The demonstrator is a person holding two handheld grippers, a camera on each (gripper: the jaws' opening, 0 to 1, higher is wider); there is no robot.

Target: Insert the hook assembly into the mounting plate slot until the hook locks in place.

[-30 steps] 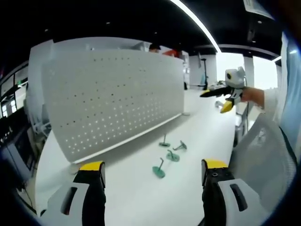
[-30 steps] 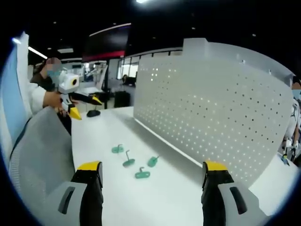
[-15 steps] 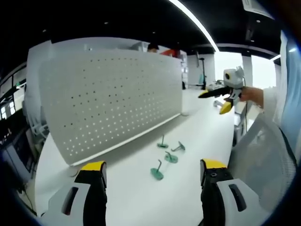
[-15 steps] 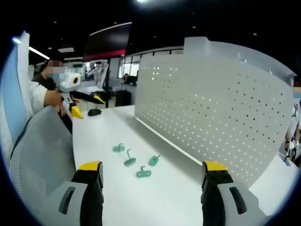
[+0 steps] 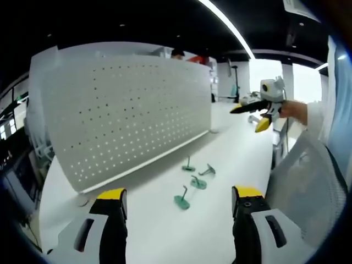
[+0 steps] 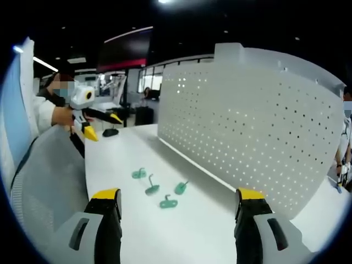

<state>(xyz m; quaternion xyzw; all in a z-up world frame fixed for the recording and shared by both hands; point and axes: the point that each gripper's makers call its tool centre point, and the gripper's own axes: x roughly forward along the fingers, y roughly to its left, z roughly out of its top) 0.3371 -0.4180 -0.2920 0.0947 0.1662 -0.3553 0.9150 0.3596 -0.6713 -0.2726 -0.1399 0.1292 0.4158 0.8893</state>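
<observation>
Several small green hooks [image 5: 188, 187] [image 6: 159, 190] lie loose on the white table [image 5: 231, 159] [image 6: 126, 159], in front of the upright white perforated mounting plate [image 5: 126, 115] [image 6: 247, 126]. My left gripper [image 5: 179, 193] is open and holds nothing, its yellow-tipped jaws standing on either side of the hooks but well short of them. My right gripper [image 6: 179, 193] is likewise open and holds nothing. Each gripper also appears in the other's view, held up in a hand above the table: the right gripper [image 5: 250, 115] and the left gripper [image 6: 103, 126], both with jaws apart.
A grey mesh chair back [image 5: 302, 176] [image 6: 44, 170] stands at the table's near edge beside the person's white sleeve [image 5: 316, 115]. A small dark object [image 6: 110, 132] lies on the far end of the table. The plate's foot runs along the table behind the hooks.
Both views have shifted slightly with the hands. The hooks lie where they were and both grippers stay open.
</observation>
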